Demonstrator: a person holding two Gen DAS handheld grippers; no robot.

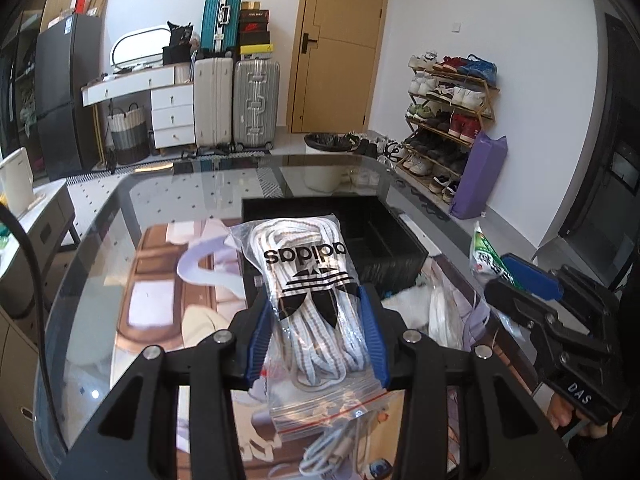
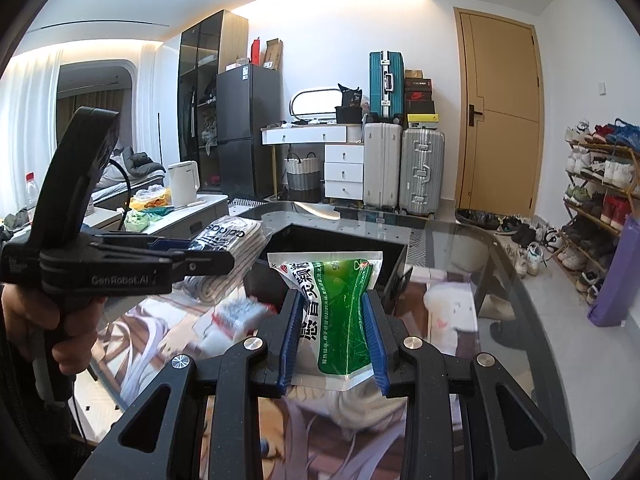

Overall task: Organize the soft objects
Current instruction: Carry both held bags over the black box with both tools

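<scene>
Left wrist view: left hand-held gripper (image 1: 318, 312) pinches a clear zip bag of white laces (image 1: 310, 280) w/ upside-down adidas print, blue pads pressed on both sides of the bag, red zip strip hanging toward the camera. Bag is held up over the glass bench (image 1: 100, 248), about mid-bench. Just beyond the bag sits a black bin (image 1: 384, 236), open top, nearer the bench's far edge. White fluffy item (image 1: 404, 304) and more white soft stuff lie on the bench to the right of the pads. Right hand-held gripper (image 1: 516, 276) comes in from the right edge, clamped on a green-and-white pouch (image 1: 488, 256); fingers of a hand show under its handle.

Right wrist view: right hand-held gripper (image 2: 332, 320) squeezes the green-and-white pouch (image 2: 340, 304) between its blue pads, pouch upright & creased, printed w/ Chinese text, held above the bench (image 2: 500, 280) in front of the black bin (image 2: 336, 236). Left hand-held gripper (image 2: 208, 256) enters from the left, closed on the zip bag of white laces (image 2: 236, 248), off the bench surface. Person's hand (image 2: 40, 320) wraps its handle. Small blurred red-white pack (image 2: 240, 312) lies on the bench below it. White fluffy item (image 2: 452, 304) sits near the bench's right edge.
</scene>
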